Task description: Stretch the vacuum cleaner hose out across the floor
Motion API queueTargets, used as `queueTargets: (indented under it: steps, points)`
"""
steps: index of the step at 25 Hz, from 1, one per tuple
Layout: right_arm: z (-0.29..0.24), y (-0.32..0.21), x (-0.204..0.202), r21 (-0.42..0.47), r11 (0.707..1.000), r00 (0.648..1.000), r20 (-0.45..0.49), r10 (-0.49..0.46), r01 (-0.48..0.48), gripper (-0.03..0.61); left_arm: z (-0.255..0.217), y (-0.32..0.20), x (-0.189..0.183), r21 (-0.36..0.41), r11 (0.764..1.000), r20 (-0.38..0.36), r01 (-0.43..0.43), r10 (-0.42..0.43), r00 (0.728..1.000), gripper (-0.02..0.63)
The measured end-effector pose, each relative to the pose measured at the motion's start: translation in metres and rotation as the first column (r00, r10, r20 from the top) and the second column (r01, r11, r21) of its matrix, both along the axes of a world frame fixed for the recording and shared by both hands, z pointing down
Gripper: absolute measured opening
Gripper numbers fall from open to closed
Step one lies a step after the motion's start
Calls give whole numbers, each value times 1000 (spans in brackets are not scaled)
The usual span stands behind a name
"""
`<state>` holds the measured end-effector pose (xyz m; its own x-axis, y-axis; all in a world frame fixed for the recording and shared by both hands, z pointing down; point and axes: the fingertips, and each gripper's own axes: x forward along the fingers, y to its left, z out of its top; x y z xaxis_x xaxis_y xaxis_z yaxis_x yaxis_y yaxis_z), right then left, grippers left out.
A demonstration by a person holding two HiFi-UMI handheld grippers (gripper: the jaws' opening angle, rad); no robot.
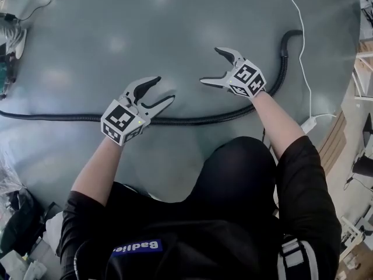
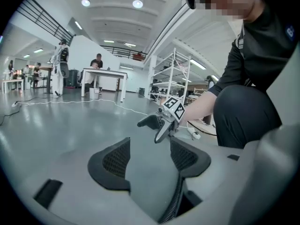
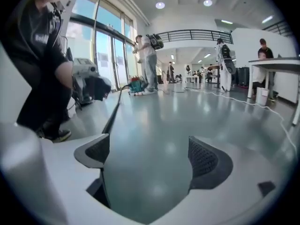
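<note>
The black ribbed vacuum hose (image 1: 64, 117) lies on the grey floor, running from the left edge toward the right and then curving up to its end (image 1: 285, 39). My left gripper (image 1: 164, 90) hovers open just above the hose, nothing between its jaws. In the left gripper view the hose (image 2: 177, 199) passes below the right-hand jaw of my left gripper (image 2: 147, 159). My right gripper (image 1: 210, 65) stands wide open over bare floor, inside the hose's curve. In the right gripper view the hose (image 3: 112, 115) stretches away beside the left-hand jaw of my right gripper (image 3: 150, 159).
A white cable (image 1: 303, 51) runs down the right side to a power strip (image 1: 309, 123). Wooden frames (image 1: 361, 69) line the right edge, and bags (image 1: 17, 226) lie at lower left. A metal shelf rack (image 2: 174, 74), tables and people stand farther off.
</note>
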<state>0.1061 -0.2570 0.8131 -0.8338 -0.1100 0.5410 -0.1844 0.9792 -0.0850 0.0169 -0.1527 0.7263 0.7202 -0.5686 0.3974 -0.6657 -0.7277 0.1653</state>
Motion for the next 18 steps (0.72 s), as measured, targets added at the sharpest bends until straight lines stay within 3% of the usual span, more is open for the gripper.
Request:
queueTargets:
  steps: [2, 5, 8, 10, 13, 16, 18]
  points:
    - [-21, 14, -53, -42, 996, 995, 60, -82, 85, 523, 2, -4, -26, -5, 996, -36, 86, -86, 996, 276]
    - [-44, 33, -99, -101, 982, 984, 98, -148, 157, 523, 10, -1, -54, -29, 986, -74, 165, -167, 983, 275]
    - [-59, 30, -138, -157, 976, 984, 122, -129, 148, 518, 2, 6, -80, -17, 992, -45, 127, -128, 991, 263]
    - [-62, 33, -163, -213, 967, 986, 124, -116, 140, 472, -5, 18, -99, -19, 995, -7, 100, -100, 995, 249]
    - [-81, 40, -195, -254, 952, 981, 129, -142, 171, 451, -19, 22, -145, -31, 993, 36, 113, -111, 993, 241]
    - [-135, 30, -213, -215, 943, 966, 101, -237, 254, 360, -65, 12, -206, -18, 985, 59, 173, -172, 983, 227]
    - [-199, 1, -208, -163, 948, 962, 76, -263, 272, 252, -129, 0, -244, 38, 968, 49, 247, -249, 967, 227]
